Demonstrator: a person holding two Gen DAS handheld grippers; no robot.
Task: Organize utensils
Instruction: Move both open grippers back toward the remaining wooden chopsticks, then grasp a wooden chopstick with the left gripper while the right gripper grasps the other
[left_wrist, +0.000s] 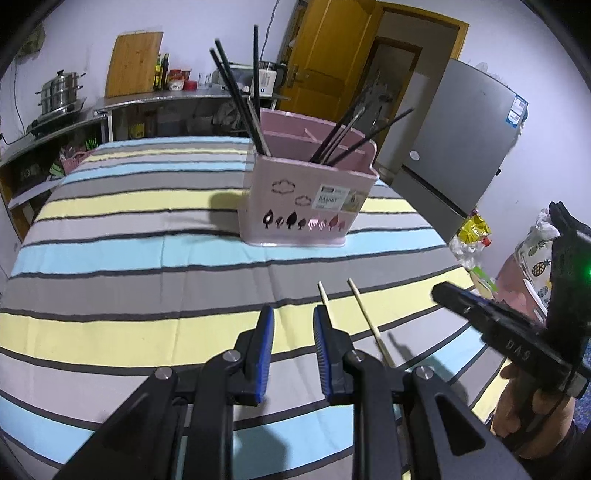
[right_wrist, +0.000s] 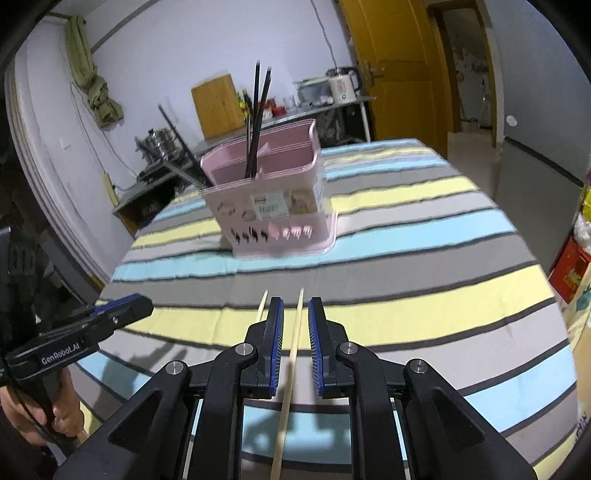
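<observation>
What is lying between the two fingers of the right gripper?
In the right wrist view, one wooden chopstick lies on the striped cloth between the open fingers of the right gripper, not yet clamped.

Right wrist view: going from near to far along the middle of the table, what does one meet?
Right claw → wooden chopstick lying between its open fingers → striped tablecloth → pink utensil basket holding black chopsticks → steel counter with a kettle.

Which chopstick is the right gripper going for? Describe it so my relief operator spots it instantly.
On the striped tablecloth, in front of the pink utensil basket, lie two pale wooden chopsticks. The target chopstick runs between the open right gripper's fingers; the other chopstick lies just outside, on the left.
</observation>
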